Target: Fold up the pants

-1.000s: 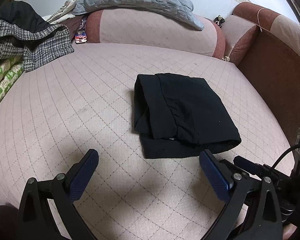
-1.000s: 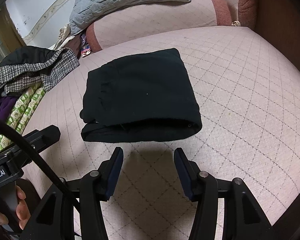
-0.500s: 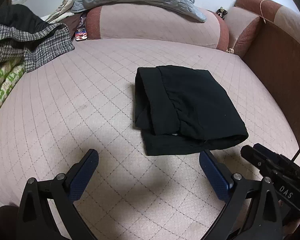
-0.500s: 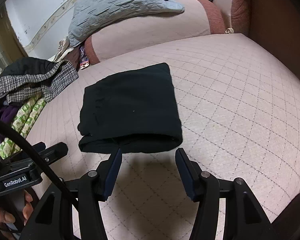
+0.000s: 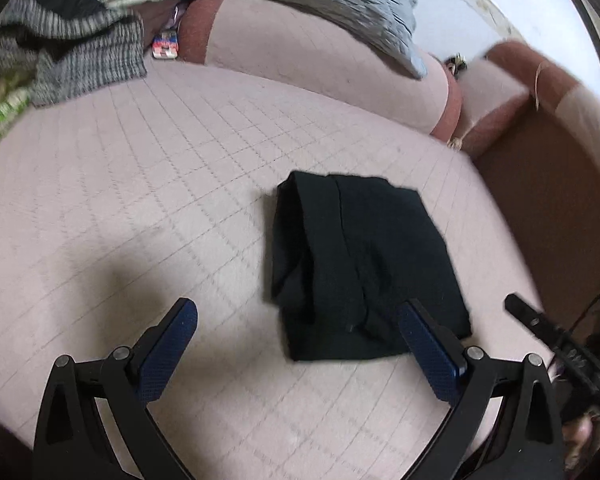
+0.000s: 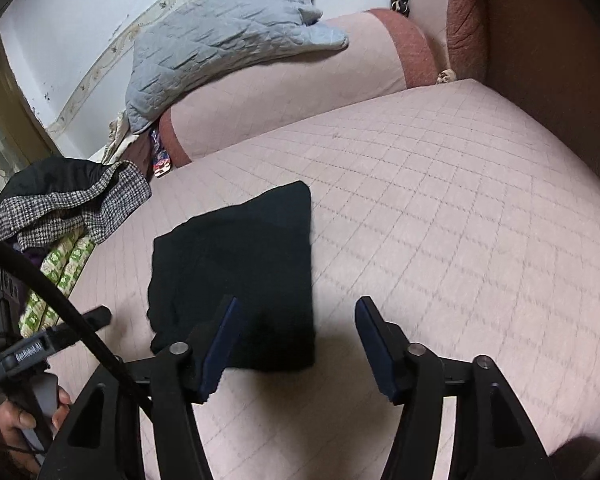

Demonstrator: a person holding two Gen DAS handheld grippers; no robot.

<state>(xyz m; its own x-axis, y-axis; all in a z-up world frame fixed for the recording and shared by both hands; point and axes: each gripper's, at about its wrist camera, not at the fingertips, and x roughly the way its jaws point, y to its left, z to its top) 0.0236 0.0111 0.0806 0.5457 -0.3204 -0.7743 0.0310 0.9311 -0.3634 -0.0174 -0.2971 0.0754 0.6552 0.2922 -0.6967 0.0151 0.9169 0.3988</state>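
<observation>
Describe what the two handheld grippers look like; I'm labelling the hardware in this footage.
Both are black plastic frames with silver pivot screws. The left gripper and the right gripper each carry two flat fingers faced with textured dark blue pads. A thick black cable crosses the right wrist view, where the other gripper's body bears white lettering, too blurred to read. No sleeve is visible.

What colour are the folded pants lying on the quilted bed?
Plain black pants, with no pattern visible; the right wrist view shows them best.
</observation>
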